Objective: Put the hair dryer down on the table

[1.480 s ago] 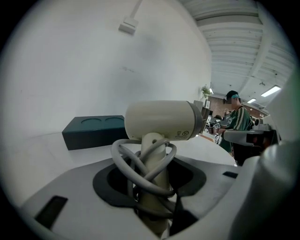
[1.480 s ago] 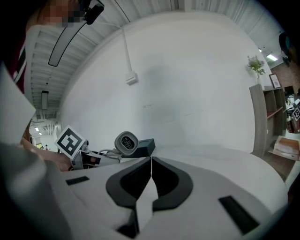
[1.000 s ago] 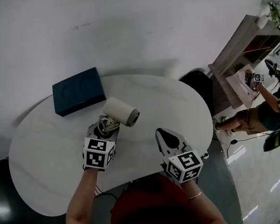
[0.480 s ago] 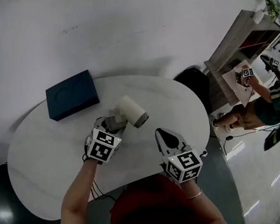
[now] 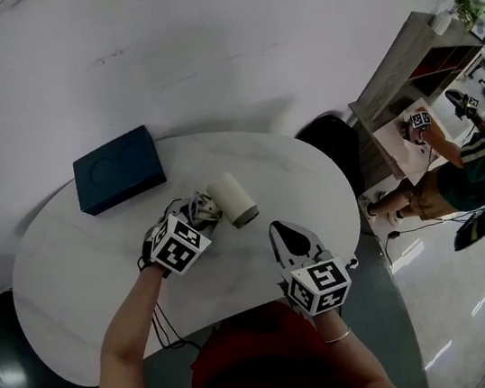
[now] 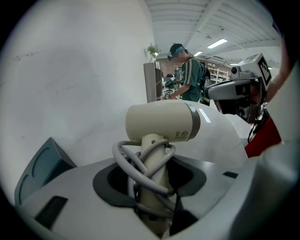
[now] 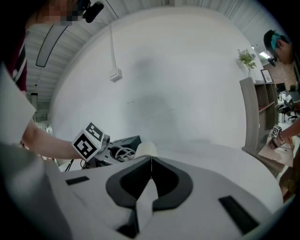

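The cream hair dryer (image 5: 231, 199) is over the middle of the white oval table (image 5: 85, 296), its barrel lying sideways with the nozzle toward the right. My left gripper (image 5: 196, 218) is shut on the dryer's handle (image 6: 151, 159), which has its grey cord wound round it; the barrel (image 6: 161, 121) sticks out past the jaws. Whether the dryer touches the tabletop I cannot tell. My right gripper (image 5: 288, 238) hovers near the table's front edge, to the right of the dryer, shut and holding nothing, its jaw tips meeting (image 7: 151, 161). From there the dryer (image 7: 145, 149) and the left gripper (image 7: 112, 152) show just ahead.
A dark blue box (image 5: 117, 169) lies at the table's back left. A dark chair (image 5: 333, 142) stands behind the table's right end. Further right are a wooden shelf unit (image 5: 406, 71) and a person (image 5: 472, 175) in a green striped top. A wall runs close behind the table.
My left gripper has rolled and shifted a little right and down with the hair dryer, so the barrel sits lower and nearer the table. The right gripper has barely moved.
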Motion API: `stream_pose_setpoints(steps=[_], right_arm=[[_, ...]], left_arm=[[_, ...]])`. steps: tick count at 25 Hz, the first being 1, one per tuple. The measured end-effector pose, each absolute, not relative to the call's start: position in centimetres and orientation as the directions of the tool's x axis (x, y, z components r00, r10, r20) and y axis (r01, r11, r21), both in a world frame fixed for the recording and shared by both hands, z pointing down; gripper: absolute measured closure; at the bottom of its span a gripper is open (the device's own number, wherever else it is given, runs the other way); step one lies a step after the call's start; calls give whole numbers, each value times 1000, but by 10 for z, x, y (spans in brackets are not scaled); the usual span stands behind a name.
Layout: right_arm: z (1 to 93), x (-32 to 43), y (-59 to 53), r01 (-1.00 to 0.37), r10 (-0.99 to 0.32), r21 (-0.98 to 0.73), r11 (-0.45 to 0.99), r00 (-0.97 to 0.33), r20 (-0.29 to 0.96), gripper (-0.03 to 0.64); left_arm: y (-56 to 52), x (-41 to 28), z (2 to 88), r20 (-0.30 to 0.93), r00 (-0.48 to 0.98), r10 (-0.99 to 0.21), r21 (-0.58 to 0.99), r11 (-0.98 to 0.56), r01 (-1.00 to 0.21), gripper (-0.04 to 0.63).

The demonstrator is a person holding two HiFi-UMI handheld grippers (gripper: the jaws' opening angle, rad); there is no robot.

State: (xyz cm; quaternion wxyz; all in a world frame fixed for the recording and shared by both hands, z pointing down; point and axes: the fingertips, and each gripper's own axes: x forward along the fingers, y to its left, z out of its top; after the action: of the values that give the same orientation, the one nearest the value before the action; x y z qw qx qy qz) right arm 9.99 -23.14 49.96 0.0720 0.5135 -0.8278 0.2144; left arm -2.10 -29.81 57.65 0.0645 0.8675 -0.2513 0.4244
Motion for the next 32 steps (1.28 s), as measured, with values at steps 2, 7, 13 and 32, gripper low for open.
stream_pose_setpoints(steps=[2, 7, 13, 32], right_arm=[[500, 101, -231, -883, -820, -282, 376, -459, 343, 601], [502, 102, -229, -885, -819, -291, 364, -453, 353, 601], [505, 104, -229, -887, -818, -297, 354, -447, 362, 601], [507, 100, -233, -893, -822, -294, 341, -435, 368, 601]], left_arm=[[-298, -20, 580, 779, 510, -364, -105, -878, -467, 383], [-296, -17, 586, 800, 511, -315, -92, -906, -414, 383], [-299, -12, 589, 812, 511, -281, -87, -925, -371, 383], [-305, -12, 595, 825, 478, -302, -157, -935, -319, 380]])
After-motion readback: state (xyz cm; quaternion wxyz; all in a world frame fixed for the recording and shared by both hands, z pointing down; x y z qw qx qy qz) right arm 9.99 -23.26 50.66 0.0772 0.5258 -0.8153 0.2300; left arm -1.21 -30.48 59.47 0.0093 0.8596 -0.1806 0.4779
